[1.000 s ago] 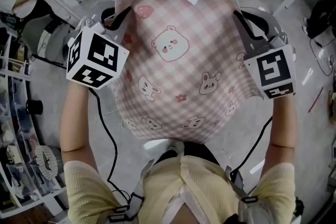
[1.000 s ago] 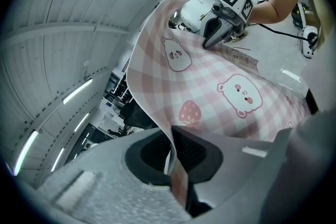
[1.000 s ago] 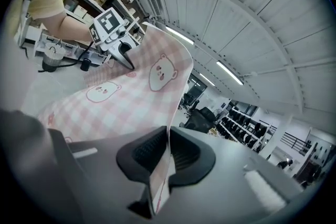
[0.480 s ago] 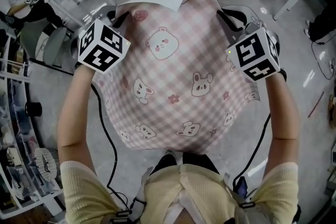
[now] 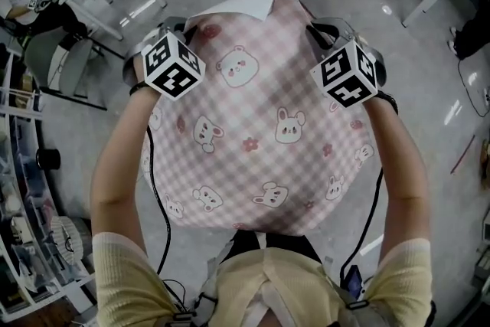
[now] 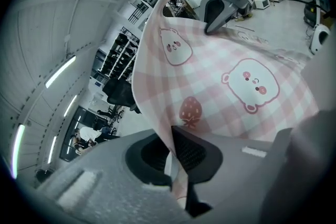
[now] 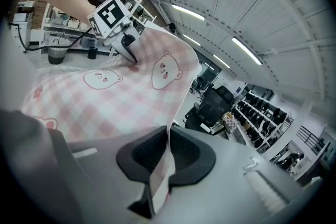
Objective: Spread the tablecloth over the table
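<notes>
Arms: both forearms reach forward side by side, tools tipped downward. Count: two tools, one tablecloth (image 5: 260, 134). My left tool (image 6: 174, 155) is clamped tight on one edge of it, and my right tool (image 7: 164, 157) likewise on the opposite edge. The tablecloth stretches between them, in the air above the floor (image 5: 429, 88).
</notes>
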